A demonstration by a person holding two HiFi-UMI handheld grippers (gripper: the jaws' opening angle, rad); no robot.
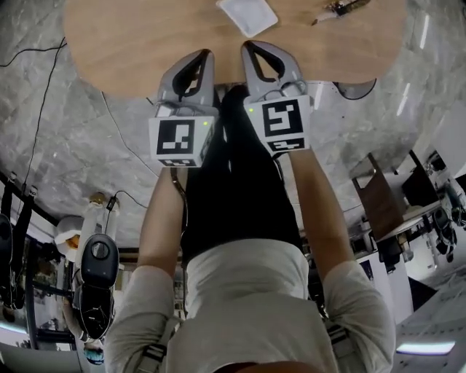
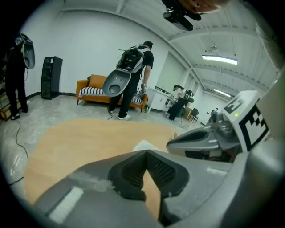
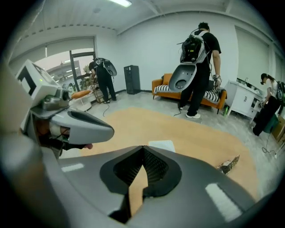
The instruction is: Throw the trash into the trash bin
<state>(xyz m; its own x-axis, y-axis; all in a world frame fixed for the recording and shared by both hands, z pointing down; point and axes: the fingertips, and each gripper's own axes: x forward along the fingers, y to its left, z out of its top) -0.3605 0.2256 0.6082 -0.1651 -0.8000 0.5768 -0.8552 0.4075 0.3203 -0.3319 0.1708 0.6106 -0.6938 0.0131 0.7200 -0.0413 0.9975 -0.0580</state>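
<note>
Your left hand-held gripper (image 1: 205, 55) and right hand-held gripper (image 1: 247, 47) hang closed and empty, side by side over the surface's (image 1: 145, 44) near edge, likely staged for the trash there — a white packet (image 1: 247, 14) just ahead, a wrapper (image 1: 341, 7) farther right.

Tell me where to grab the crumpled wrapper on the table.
Probably pinch the crumpled wrapper across its narrow middle, coming from above with the right gripper. It lies long and thin on the table, so its raised creases give the jaws purchase.
</note>
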